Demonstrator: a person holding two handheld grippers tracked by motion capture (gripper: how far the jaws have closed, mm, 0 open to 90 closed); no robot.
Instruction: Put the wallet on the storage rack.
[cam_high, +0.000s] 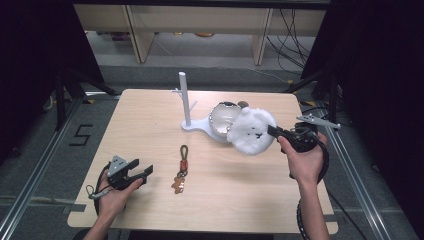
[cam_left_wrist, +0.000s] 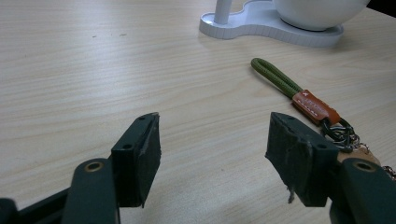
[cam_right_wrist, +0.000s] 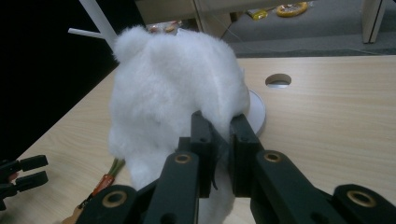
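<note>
White and fluffy, plush hat held up off the counter, just right of the white stand and partly covering the bowl on that stand's base. Clamped at its right edge between the jaws of the right gripper, fur bunched in the narrow gap between the two pads, as seen in the right gripper view. Rest of the hat bulging up and away beyond the jaws, toward the stand.

Left gripper resting low near the counter's front left, well apart from the stand, jaws spread wide with bare wood between them. Keychain with green loop and brown tab lying flat in front of the stand, just right of the left gripper, untouched.
</note>
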